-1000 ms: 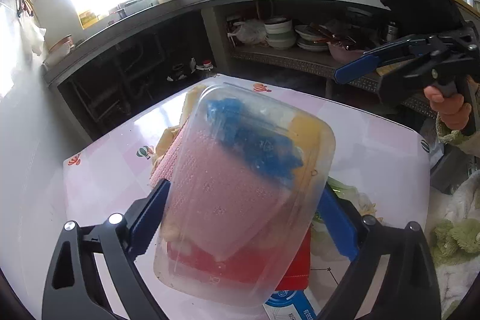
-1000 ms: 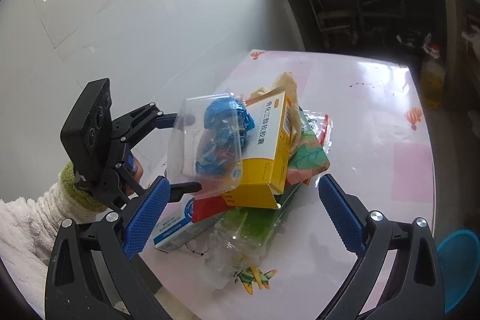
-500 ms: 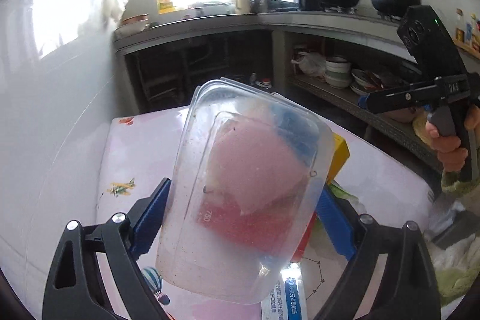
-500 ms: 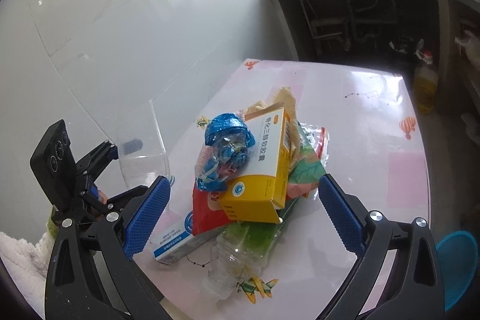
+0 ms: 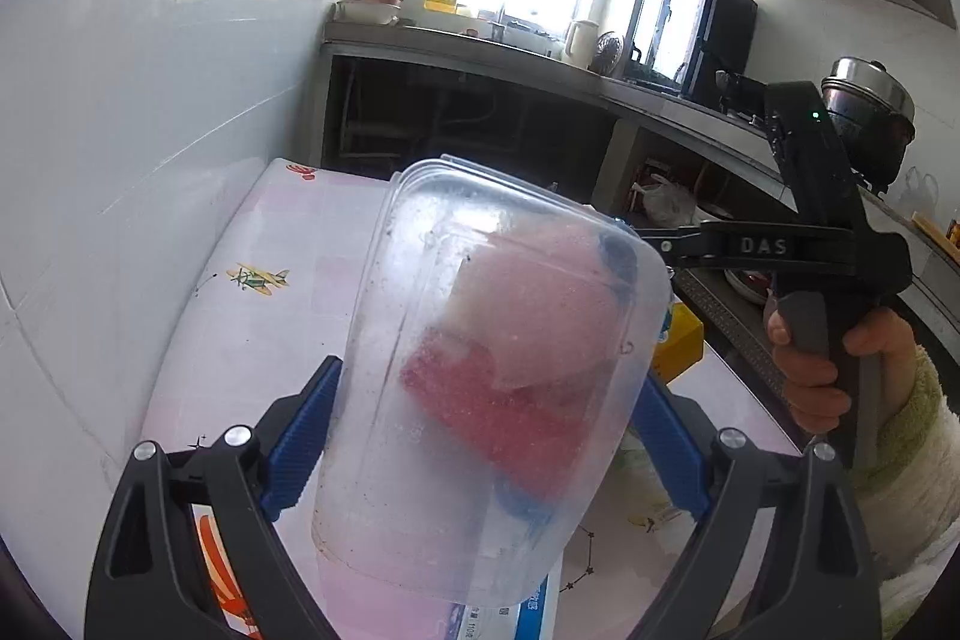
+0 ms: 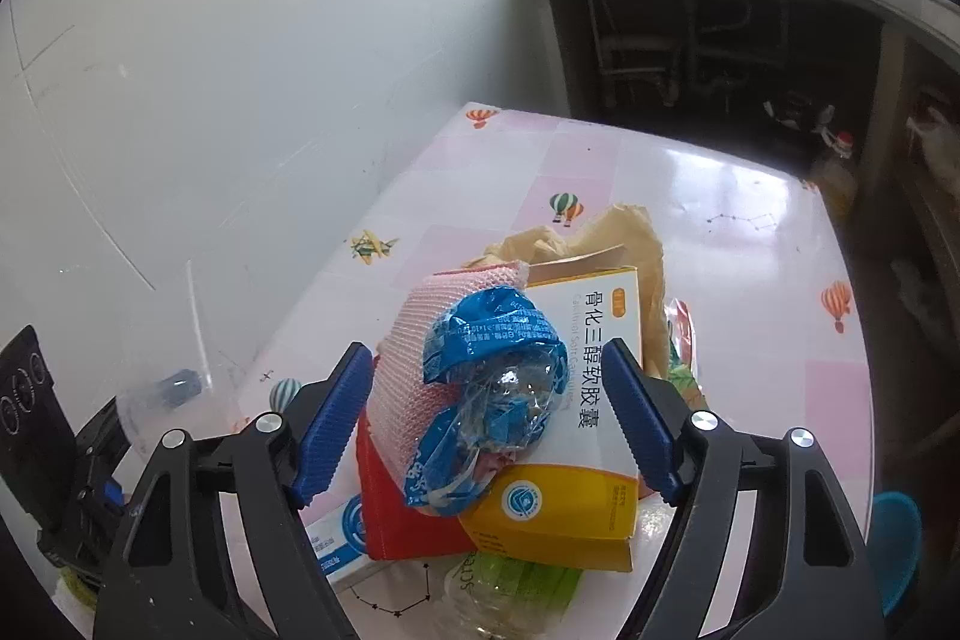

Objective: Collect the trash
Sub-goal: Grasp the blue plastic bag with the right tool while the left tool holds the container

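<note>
Since a second ago I've swung the clear plastic container (image 5: 492, 376) off the trash pile, and my right tongs (image 6: 486, 418) have just been closing in around the blue crumpled wrapper (image 6: 492, 370).

Left wrist view: my left tongs (image 5: 486, 436) are pinching that container by its sides and holding it up, tilted, over the pink patterned surface (image 5: 252, 316). The reds and pinks showing through it look like the pile behind, not contents. My right hand (image 5: 822, 370) is off to the side squeezing its handle.

Right wrist view: the right tongs are partly spread, with the wrapper and pink foam netting (image 6: 402, 352) between the pads (image 6: 330, 418), not yet gripped as far as I can see. Underneath sit the yellow medicine box (image 6: 588, 436) and a red box (image 6: 396, 514).

So I'm mid-pickup on the wrapper, I reckon. Next move: finish closing on just the wrapper, not the netting, and drop it into the container.
</note>
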The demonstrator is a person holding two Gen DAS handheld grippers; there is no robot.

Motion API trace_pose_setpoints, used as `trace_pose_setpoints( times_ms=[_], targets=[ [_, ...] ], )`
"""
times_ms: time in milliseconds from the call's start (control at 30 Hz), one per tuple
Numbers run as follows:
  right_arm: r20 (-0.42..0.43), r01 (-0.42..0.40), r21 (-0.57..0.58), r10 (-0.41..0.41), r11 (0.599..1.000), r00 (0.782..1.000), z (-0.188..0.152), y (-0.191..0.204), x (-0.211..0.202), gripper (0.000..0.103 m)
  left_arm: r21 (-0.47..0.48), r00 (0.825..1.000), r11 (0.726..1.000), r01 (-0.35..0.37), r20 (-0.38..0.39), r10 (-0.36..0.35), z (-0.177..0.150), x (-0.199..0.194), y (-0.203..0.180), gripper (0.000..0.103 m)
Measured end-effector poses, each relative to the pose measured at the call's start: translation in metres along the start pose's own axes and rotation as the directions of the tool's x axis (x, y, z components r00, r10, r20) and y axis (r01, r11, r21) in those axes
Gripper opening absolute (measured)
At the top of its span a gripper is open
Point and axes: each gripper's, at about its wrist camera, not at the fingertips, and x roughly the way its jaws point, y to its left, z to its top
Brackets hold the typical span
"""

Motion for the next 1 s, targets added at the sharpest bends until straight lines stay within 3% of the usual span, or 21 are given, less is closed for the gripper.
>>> trace_pose_setpoints(
  times_ms=[300,733,900,1000],
  targets=[
    [-0.035,0.025,0.06,-0.023,0.998,0.999,-0.009,-0.002,-0.004,0.031,0.0,1.0,1.0,0.021,-0.003,-0.021,0.003,0.006,0.001,0.09],
    [0.053,-0.047,0.148,0.039,0.988,0.998,-0.021,-0.022,-0.047,0.025,-0.018,1.0,1.0,-0.007,0.016,0.007,0.011,-0.007,-0.011,0.09],
    [0.118,-0.101,0.189,0.079,0.977,0.99,-0.036,-0.042,-0.078,0.025,-0.022,1.0,1.0,-0.018,0.023,0.018,0.018,-0.022,-0.031,0.09],
    [0.151,-0.13,0.231,0.096,0.964,0.984,-0.05,-0.064,-0.098,0.025,-0.023,1.0,1.0,0.013,0.027,-0.012,0.024,-0.027,-0.049,0.09]
  ],
)
